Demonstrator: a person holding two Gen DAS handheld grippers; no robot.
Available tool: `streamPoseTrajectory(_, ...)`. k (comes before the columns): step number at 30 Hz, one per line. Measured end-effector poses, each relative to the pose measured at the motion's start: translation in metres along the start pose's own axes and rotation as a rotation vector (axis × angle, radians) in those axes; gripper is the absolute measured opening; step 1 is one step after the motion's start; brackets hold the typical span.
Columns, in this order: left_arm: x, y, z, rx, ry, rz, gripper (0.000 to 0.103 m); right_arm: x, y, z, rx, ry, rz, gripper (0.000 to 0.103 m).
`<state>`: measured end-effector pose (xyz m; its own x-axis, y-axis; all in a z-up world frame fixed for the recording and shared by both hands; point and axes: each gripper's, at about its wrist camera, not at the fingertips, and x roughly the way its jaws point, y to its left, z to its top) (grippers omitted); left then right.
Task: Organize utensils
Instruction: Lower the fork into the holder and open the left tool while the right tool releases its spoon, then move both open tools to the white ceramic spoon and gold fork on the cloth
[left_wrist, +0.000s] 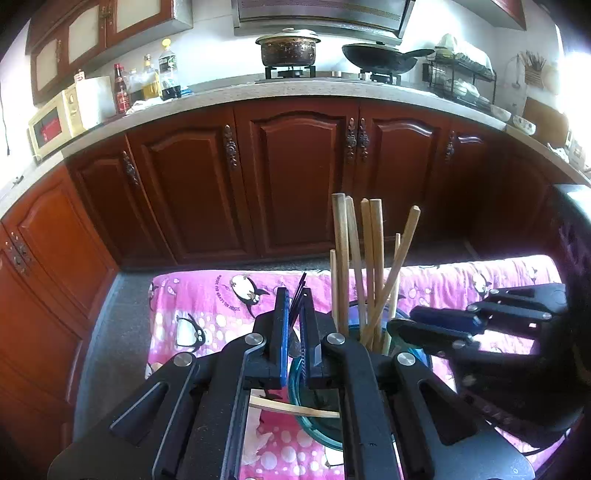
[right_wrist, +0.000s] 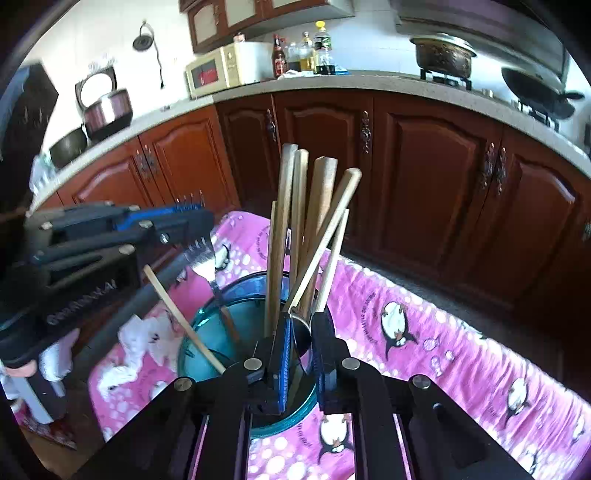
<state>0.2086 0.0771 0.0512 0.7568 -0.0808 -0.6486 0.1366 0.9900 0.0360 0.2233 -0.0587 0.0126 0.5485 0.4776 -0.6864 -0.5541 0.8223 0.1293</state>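
While the left hand-held gripper (left_wrist: 294, 317) pinches a dark-tined metal fork (right_wrist: 201, 254) between narrowly set jaws above the round blue glass bowl (right_wrist: 207, 332), the right hand-held gripper (right_wrist: 301, 332) clamps the rim of the steel cup (right_wrist: 301, 341) holding upright wooden chopsticks (right_wrist: 299, 229). A careless lowering could knock those sticks or tip the cup. Pale lettering on the left gripper's body is too blurred to read surely.

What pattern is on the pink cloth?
Penguins and white dots on the pink cloth, clearest in the right wrist view.
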Motion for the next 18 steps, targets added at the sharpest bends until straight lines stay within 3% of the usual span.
streamPoseTrajectory(3, -0.003, 0.000, 0.000, -0.003, -0.008, 0.001, 0.013, -0.013, -0.001, -0.003, 0.007, -0.031, -0.002, 0.013)
streamPoseTrajectory(4, -0.006, 0.000, 0.000, -0.010, -0.011, -0.002, 0.024, -0.016, -0.001, -0.004, 0.015, -0.037, 0.000, 0.016)
streamPoseTrajectory(7, -0.012, 0.001, 0.000, -0.031, -0.022, -0.016, 0.040, -0.023, -0.005, -0.007, 0.040, -0.052, 0.003, 0.030)
streamPoseTrajectory(18, -0.038, -0.007, -0.006, -0.034, -0.052, 0.016, 0.047, -0.050, -0.008, -0.023, 0.110, -0.083, 0.017, 0.033)
